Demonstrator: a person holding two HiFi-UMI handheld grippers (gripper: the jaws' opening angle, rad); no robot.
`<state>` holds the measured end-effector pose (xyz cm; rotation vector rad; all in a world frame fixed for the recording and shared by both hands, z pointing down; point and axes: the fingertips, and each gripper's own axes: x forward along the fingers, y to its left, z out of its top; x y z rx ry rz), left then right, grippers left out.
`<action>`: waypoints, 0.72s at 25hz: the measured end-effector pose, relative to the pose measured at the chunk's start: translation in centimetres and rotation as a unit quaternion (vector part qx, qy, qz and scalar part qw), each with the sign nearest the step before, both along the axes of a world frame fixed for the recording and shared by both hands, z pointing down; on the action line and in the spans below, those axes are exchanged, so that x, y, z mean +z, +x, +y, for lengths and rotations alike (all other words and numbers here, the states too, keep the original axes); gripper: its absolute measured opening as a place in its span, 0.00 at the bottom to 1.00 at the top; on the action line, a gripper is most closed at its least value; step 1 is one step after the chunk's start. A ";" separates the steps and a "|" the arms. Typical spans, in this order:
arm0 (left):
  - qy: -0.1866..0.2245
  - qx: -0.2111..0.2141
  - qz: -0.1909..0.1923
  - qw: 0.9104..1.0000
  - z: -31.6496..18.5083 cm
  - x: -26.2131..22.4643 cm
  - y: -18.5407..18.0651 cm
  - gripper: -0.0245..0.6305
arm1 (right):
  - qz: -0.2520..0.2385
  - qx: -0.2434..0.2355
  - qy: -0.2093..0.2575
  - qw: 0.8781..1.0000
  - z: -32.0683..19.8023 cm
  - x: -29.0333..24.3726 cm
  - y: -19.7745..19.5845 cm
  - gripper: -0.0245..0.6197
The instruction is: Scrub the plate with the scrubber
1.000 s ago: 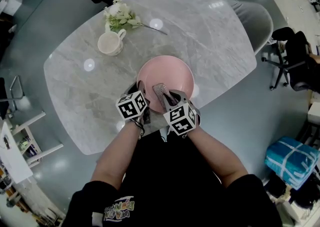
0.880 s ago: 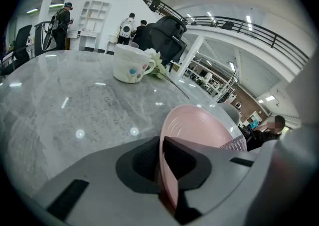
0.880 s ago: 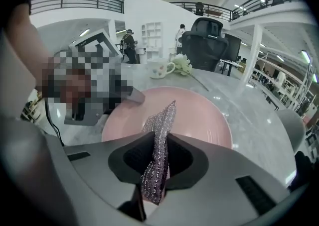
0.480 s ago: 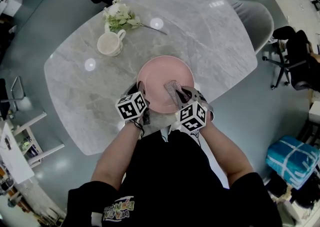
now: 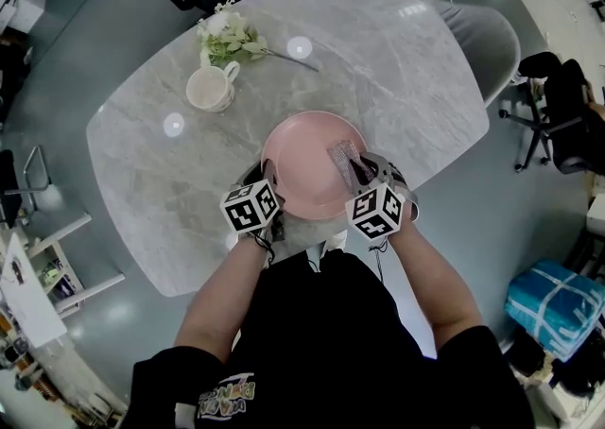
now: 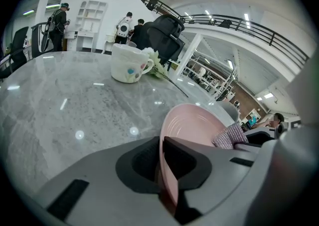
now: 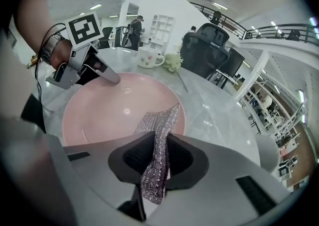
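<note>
Head view shows the pink plate point(image 5: 302, 148) near the close edge of the marble table point(image 5: 161, 181), with the left gripper point(image 5: 267, 177) clamped on its near-left rim. The right gripper point(image 5: 352, 167) pinches a silvery mesh scrubber point(image 5: 342, 153), whose free end lies against the plate's inner face on the right. The plate looks stiff, glossy and breakable, likely to skid on smooth stone, so a firm hold on the rim suits it, while the scrubber seems light and floppy and is best gripped low, leaving only a short end to press.
</note>
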<state>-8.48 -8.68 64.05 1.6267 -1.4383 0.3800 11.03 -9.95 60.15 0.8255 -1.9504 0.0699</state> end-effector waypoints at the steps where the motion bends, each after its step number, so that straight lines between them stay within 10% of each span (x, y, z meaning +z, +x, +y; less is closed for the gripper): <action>1: 0.000 0.000 0.000 1.000 0.0 0.0 0.0 0.10 | 0.007 -0.002 0.005 1.000 -0.4 -0.1 0.1 0.15; 18: 0.002 0.051 -0.031 0.998 -0.5 0.0 0.3 0.11 | 0.017 0.041 0.045 0.998 -6.4 -0.9 0.2 0.15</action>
